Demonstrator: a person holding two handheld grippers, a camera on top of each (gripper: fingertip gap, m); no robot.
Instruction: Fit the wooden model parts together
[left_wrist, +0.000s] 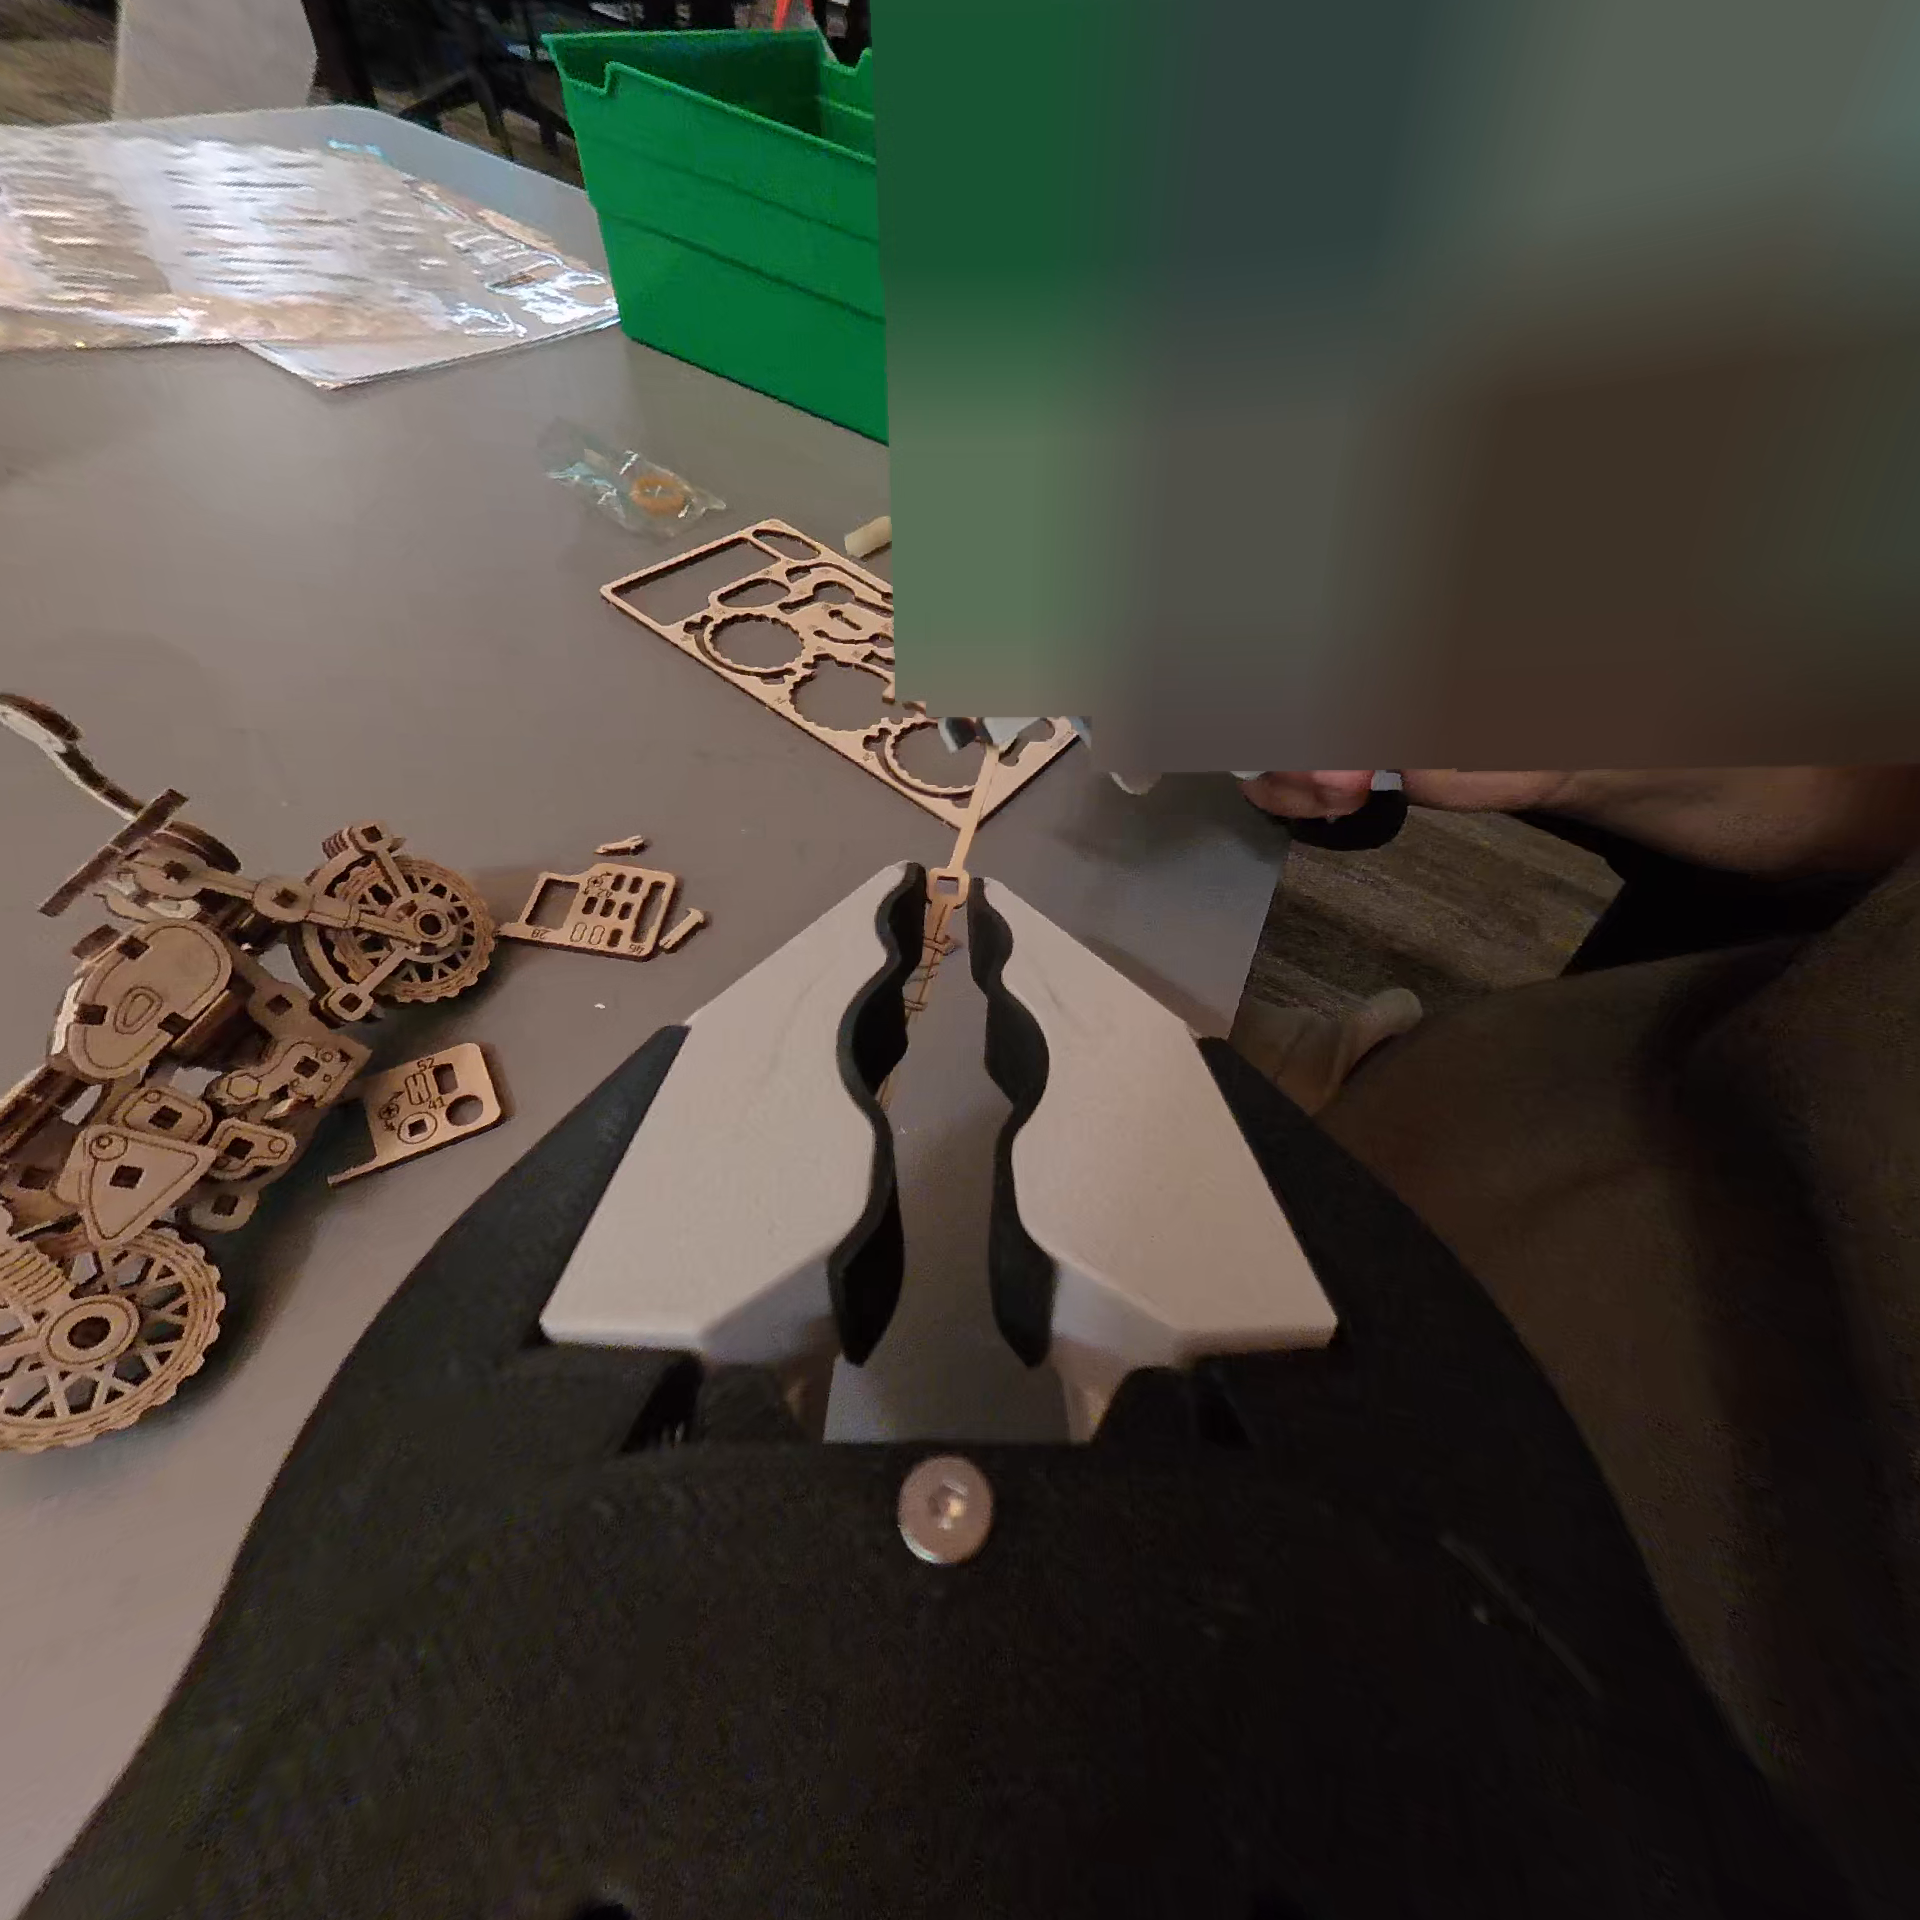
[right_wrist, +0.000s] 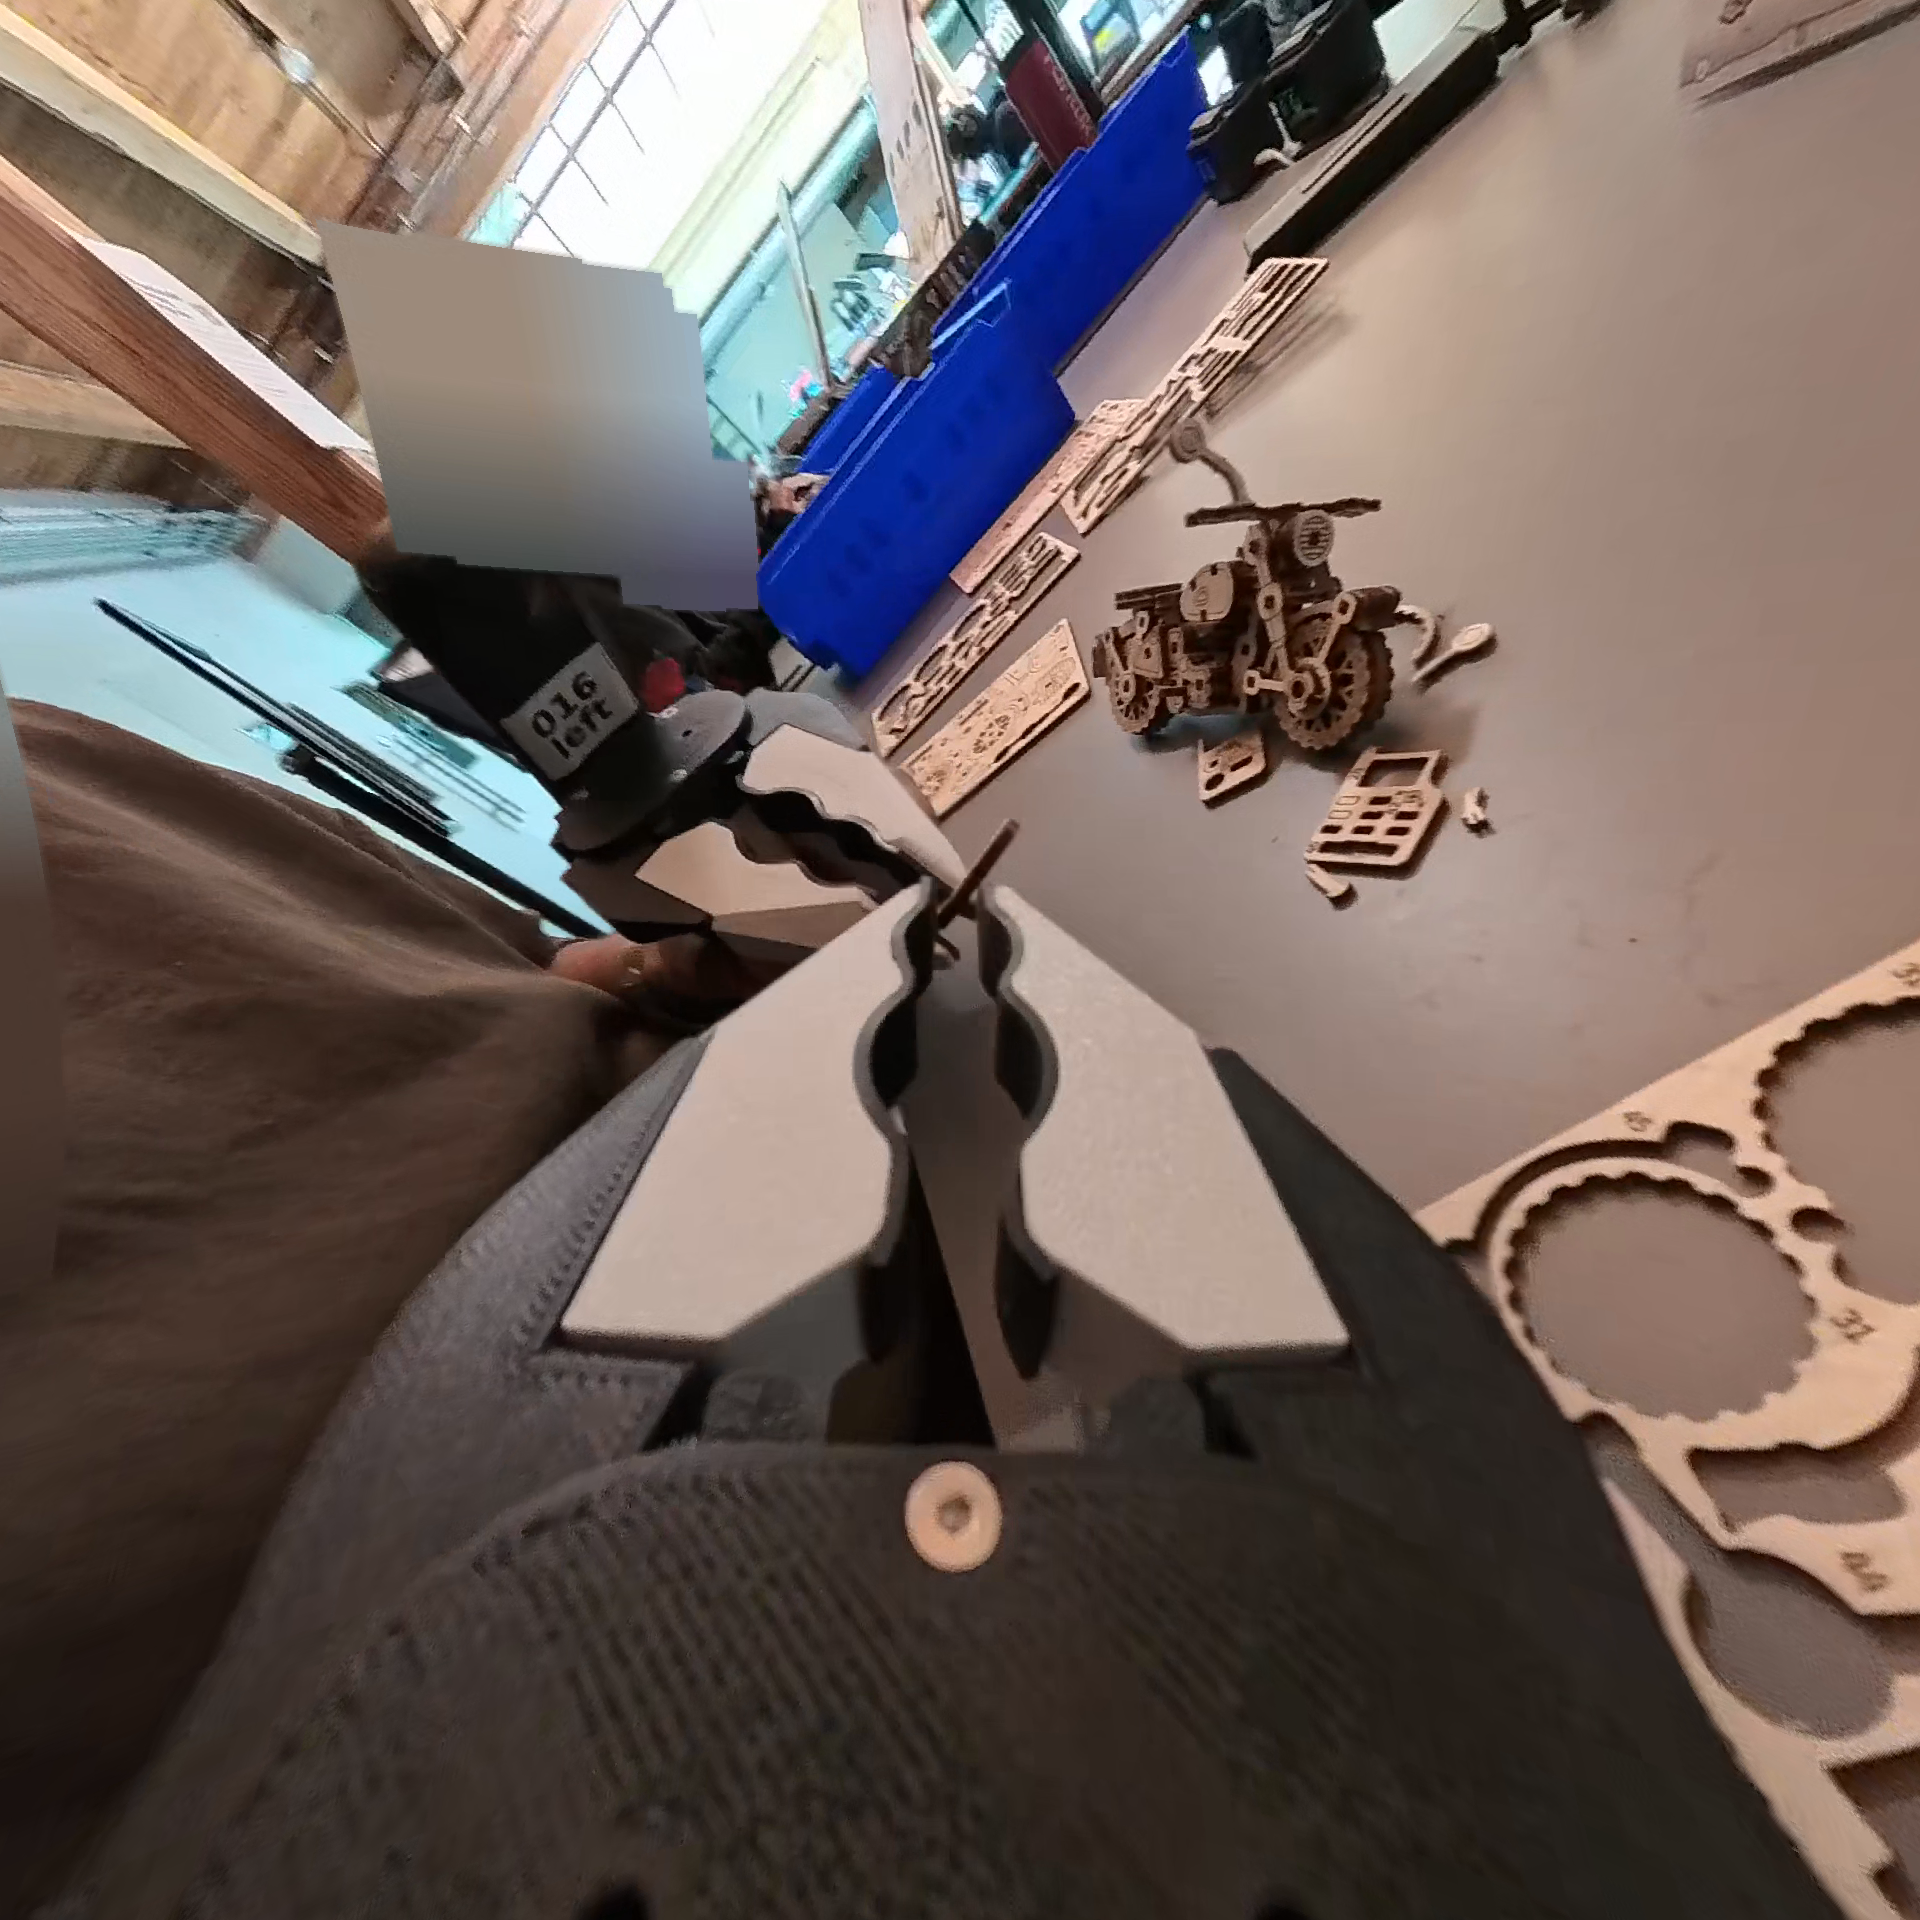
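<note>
My left gripper (left_wrist: 943, 894) has its jaws pinching a thin wooden strip (left_wrist: 961, 847) with a square hole at one end; the strip rises out of the tips just past the table's (left_wrist: 364, 582) near edge, above my lap. From the right wrist view, my right gripper (right_wrist: 961, 914) has its jaws nearly together around the dark end of a slender wooden piece (right_wrist: 977, 873) that pokes out between the tips, and the left gripper (right_wrist: 831, 842) sits just beside it, the two sets of tips almost meeting; I cannot tell whether both grip the same piece. The partly built wooden motorcycle model (left_wrist: 177, 1049) stands well in from the near edge, with small punched-out wooden tabs (left_wrist: 597, 912) lying just beside its wheel. A wooden sheet with round toothed cut-outs (left_wrist: 790, 665) lies at the table's near corner, close under my right gripper. A green bin (left_wrist: 727, 208) stands at the far edge, and a small clear bag (left_wrist: 634, 488) lies between it and the sheet.
</note>
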